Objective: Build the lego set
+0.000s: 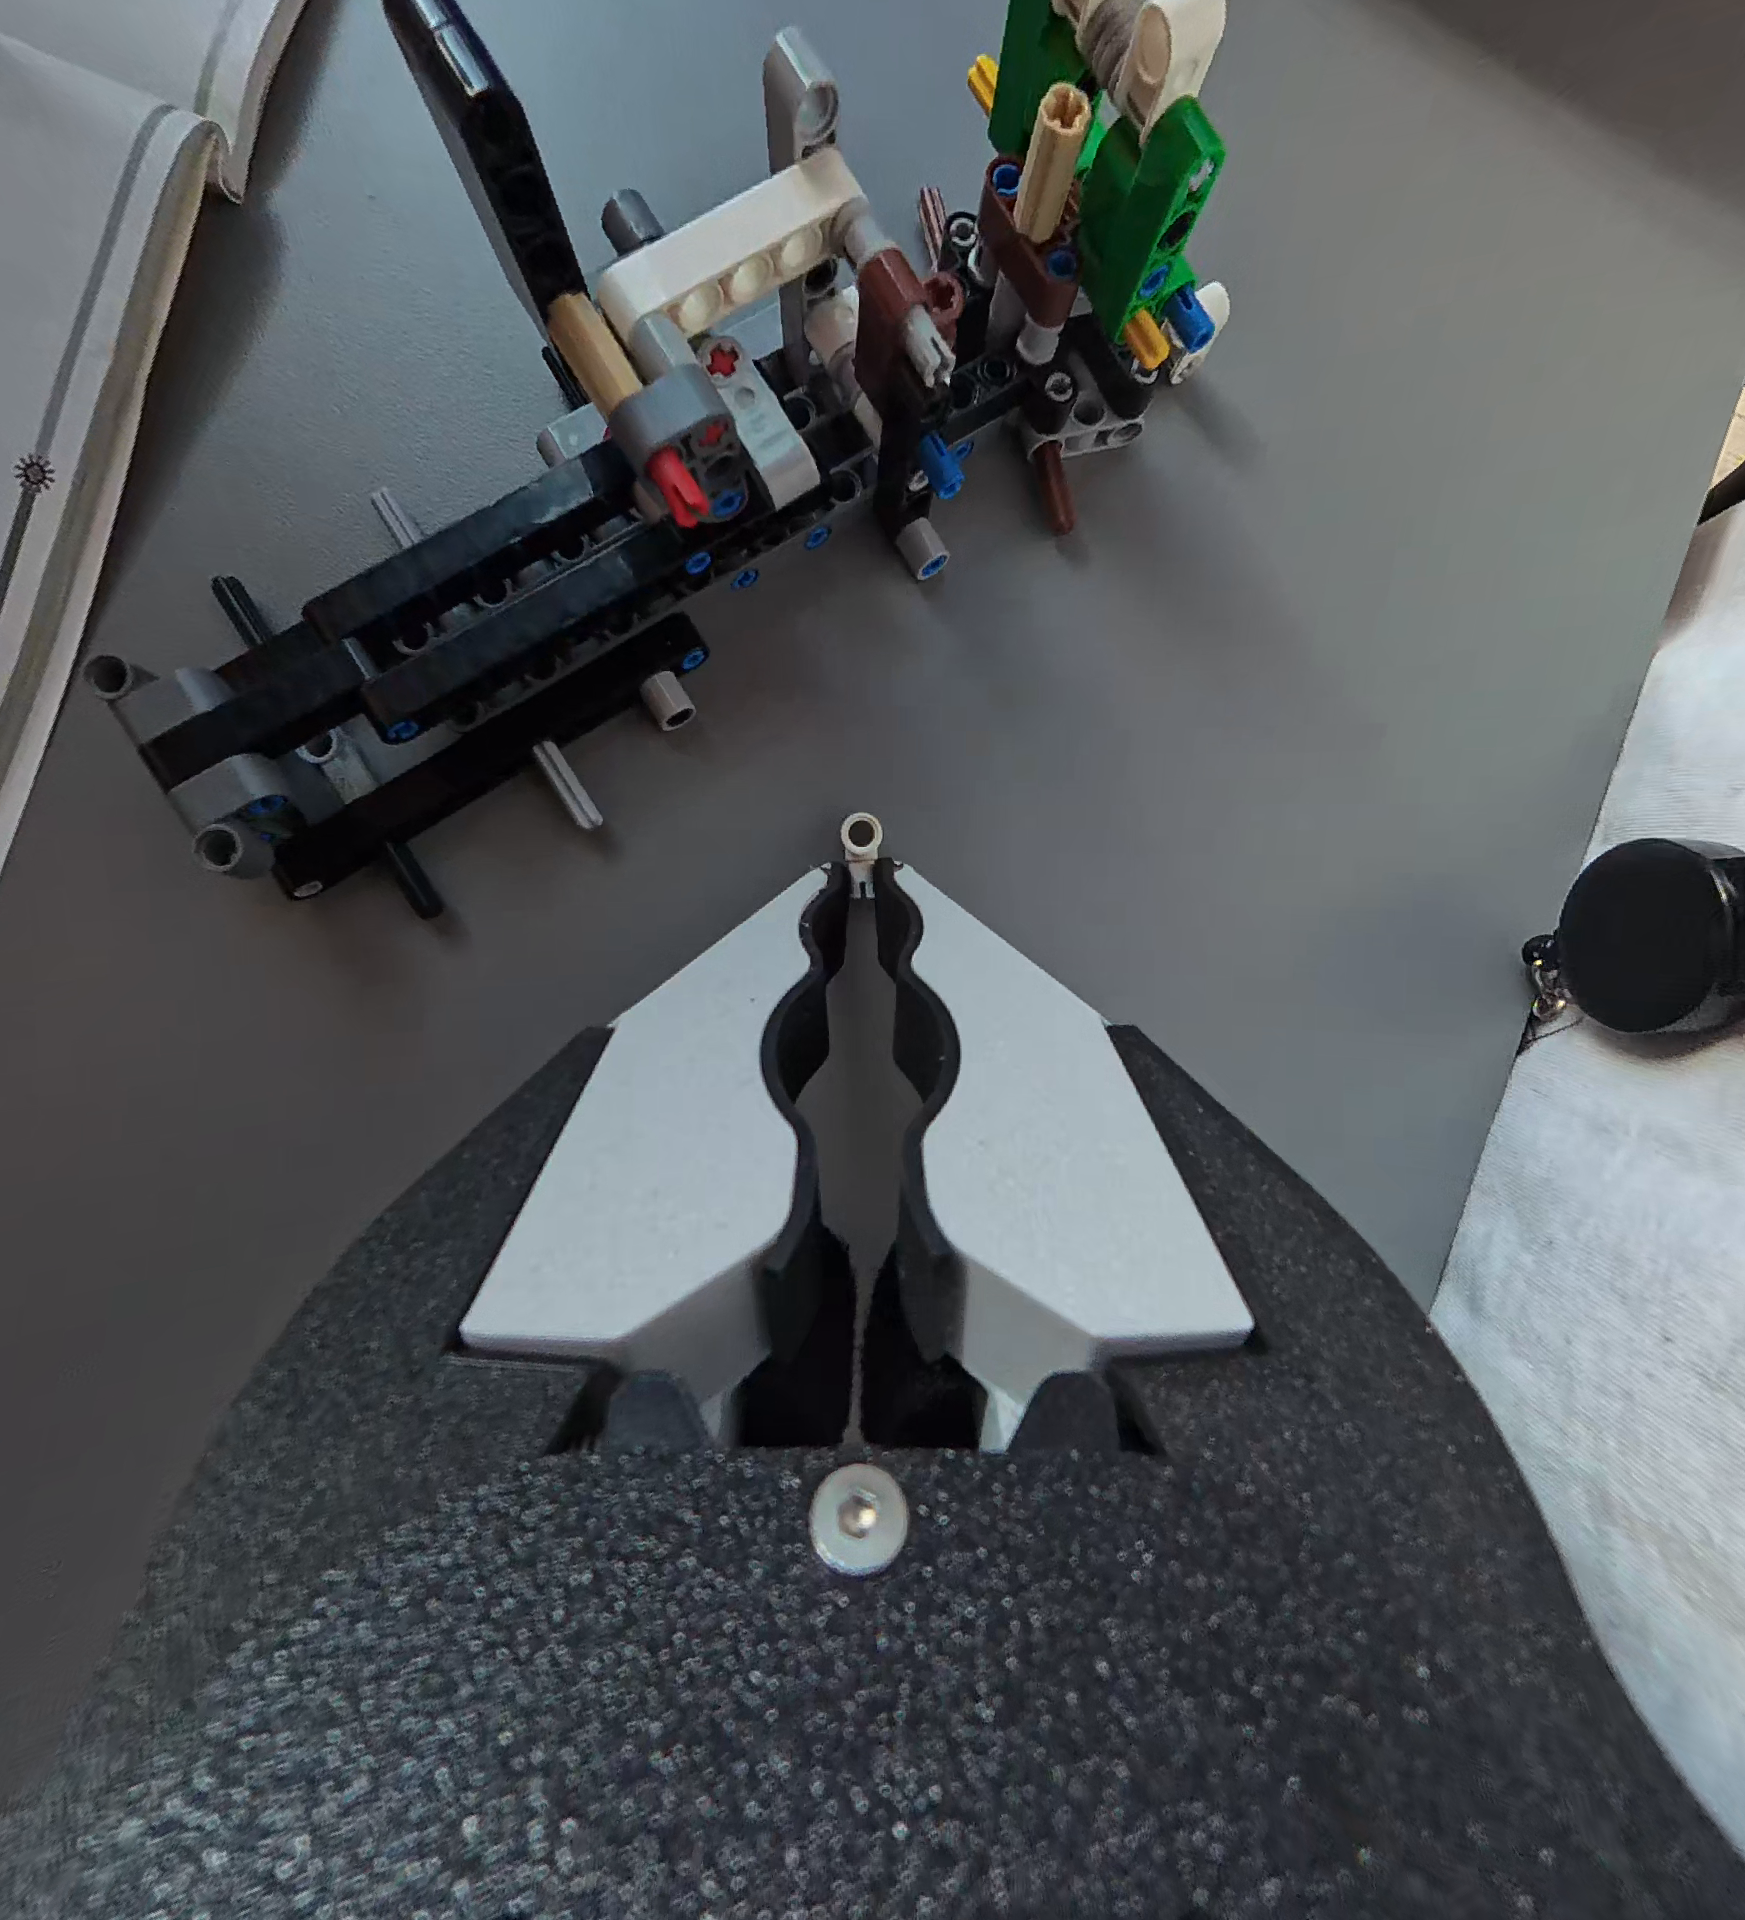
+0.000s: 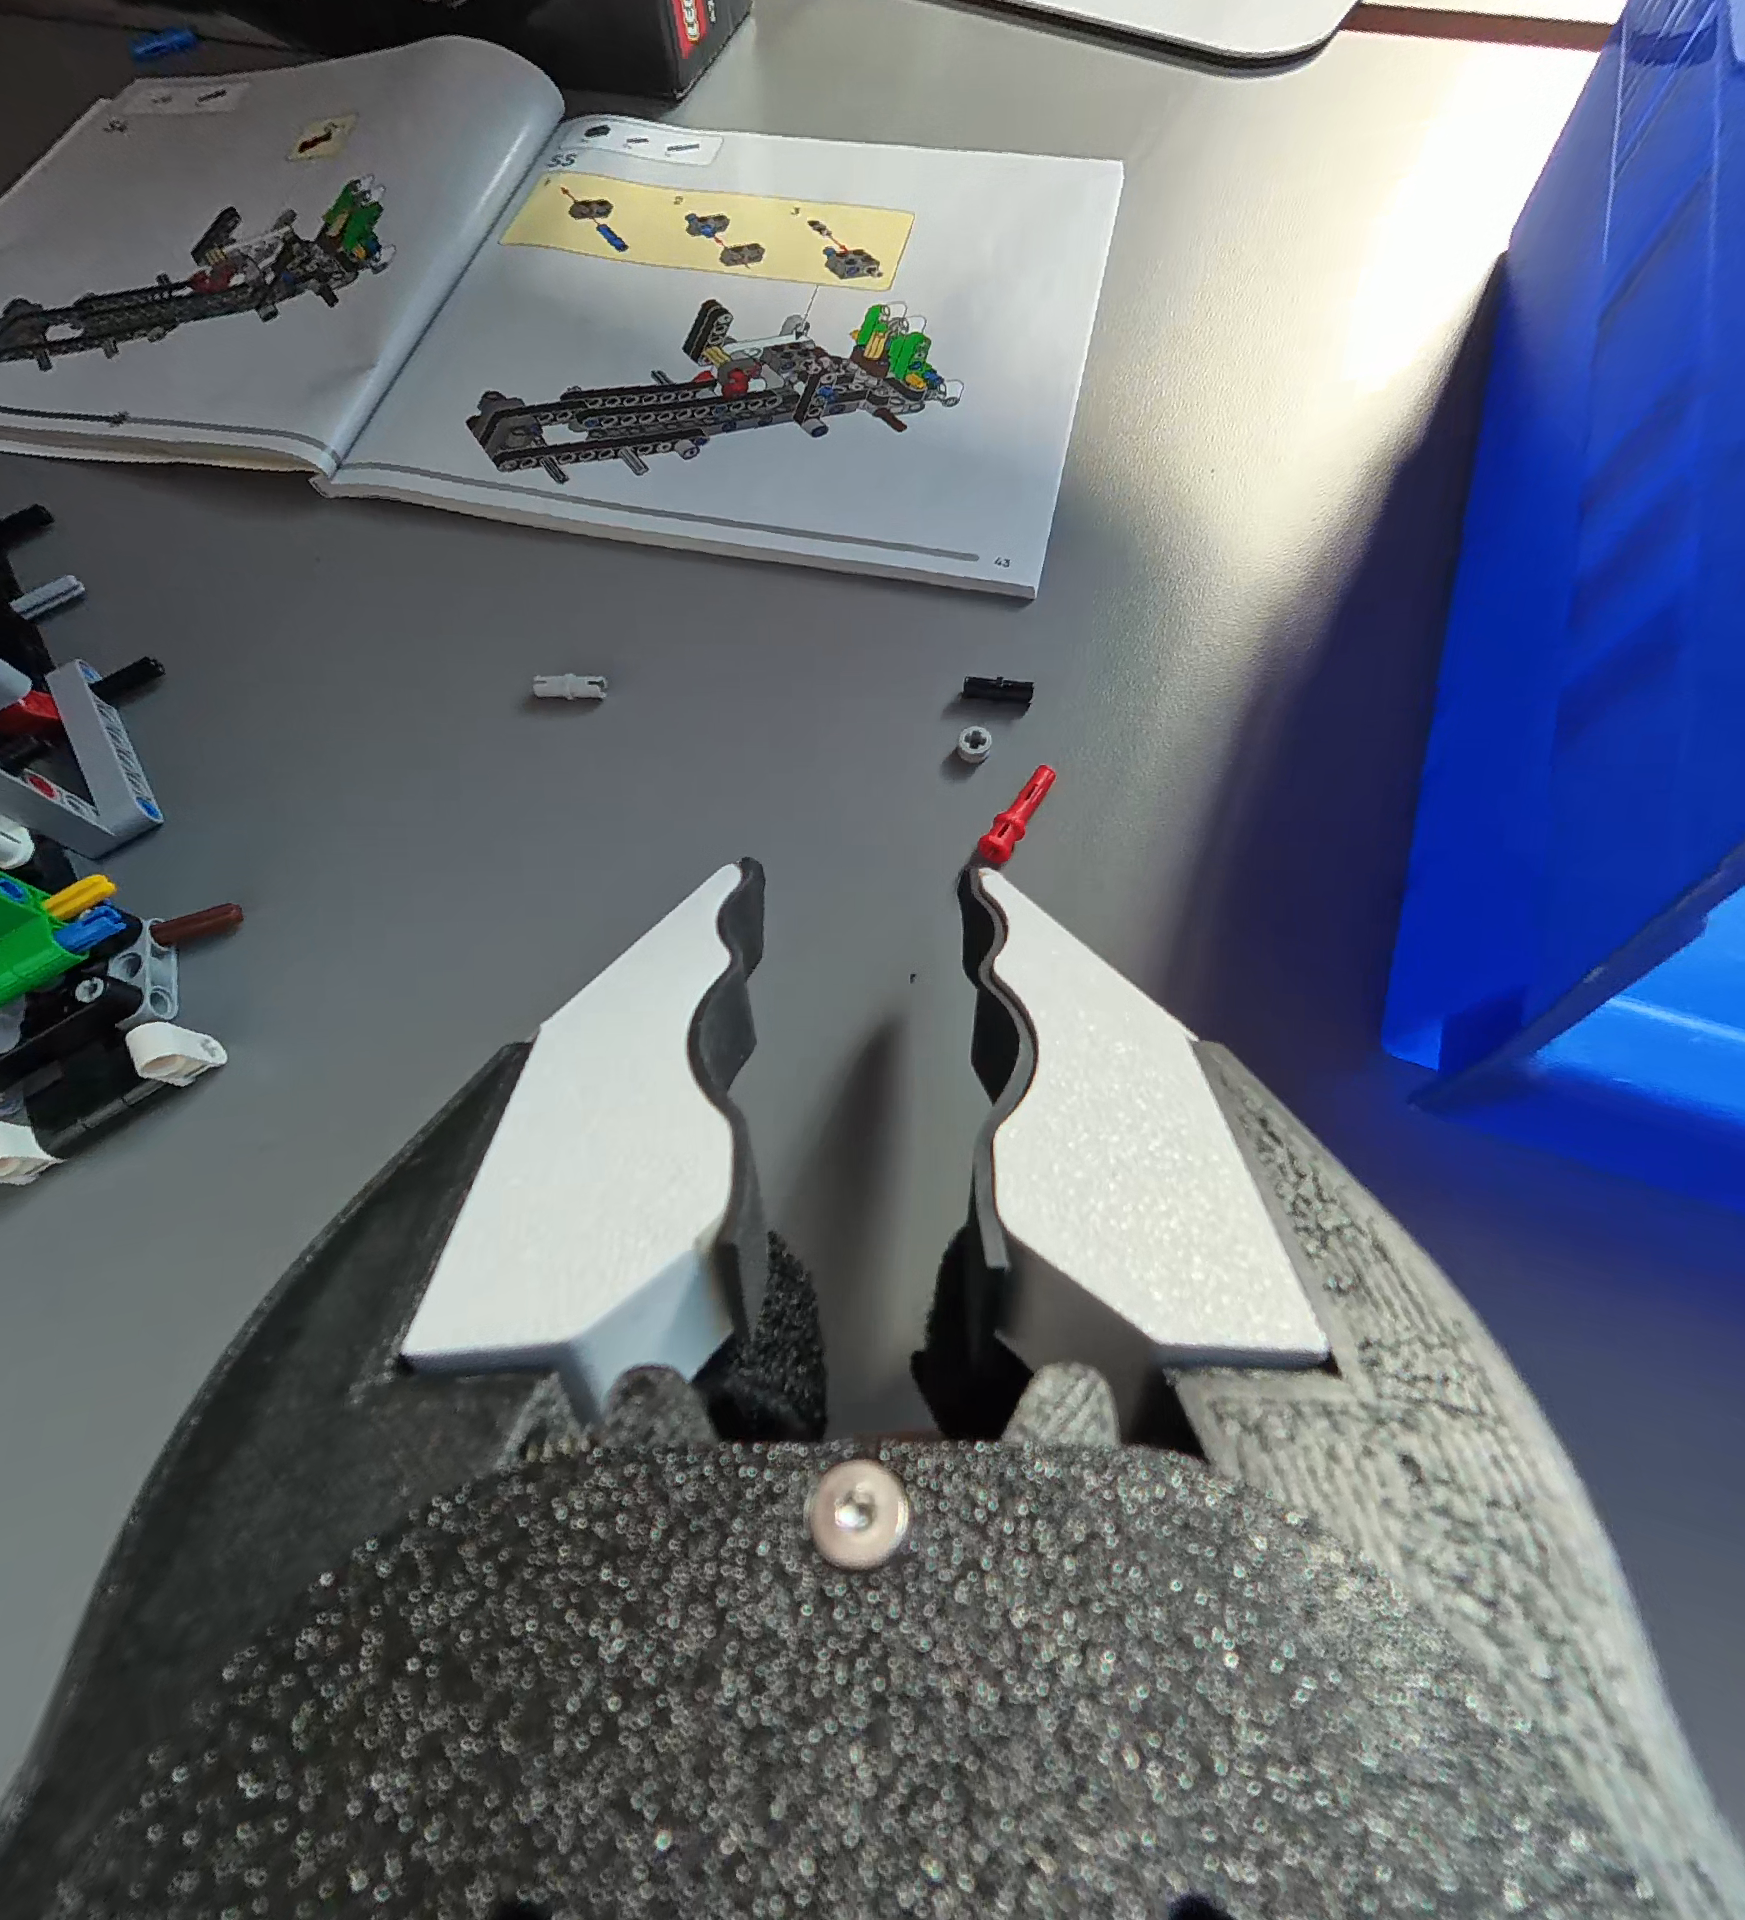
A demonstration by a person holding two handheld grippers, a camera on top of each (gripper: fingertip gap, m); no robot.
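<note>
Two views, left wrist first. Left gripper (image 1: 860, 878) nearly closed, pads pinching the stub of a small tan connector (image 1: 861, 837) at the very tips; ring end poking out past the fingertips toward the far side, long axis in line with the fingers. Beyond it, far and to the left, a long black brick assembly (image 1: 494, 634) lying on the grey table (image 1: 1211, 727), stretching diagonally from near left to far right, with a green-and-white upright cluster (image 1: 1117, 197) at its far right end. Nothing between connector and assembly but bare table. Open booklet (image 1: 37, 312) along the left edge. Black round object on a strap (image 1: 1657, 935) at the right, resting on white cloth (image 1: 1678, 1351).

Right wrist view next. Right gripper (image 2: 860, 873) wide open, nothing held, pads apart with only table between them. Red pin (image 2: 1015, 814) lying just beyond the tip of the right finger (image 2: 1107, 1091), near it but whether touching cannot be told; long axis slanting far and rightward. Farther on, a small grey bush (image 2: 973, 742) and a black pin (image 2: 997, 689), close together; a light grey pin (image 2: 569, 687) well apart to the left. Open instruction booklet (image 2: 743, 343) at the far side. Brick assembly (image 2: 26, 935) at the left edge, well apart from the gripper. Blue bin (image 2: 1626, 623) at the right; contents hidden from this angle. Left gripper the nearer to the assembly, by judgement; right gripper the nearer to the loose pins.
</note>
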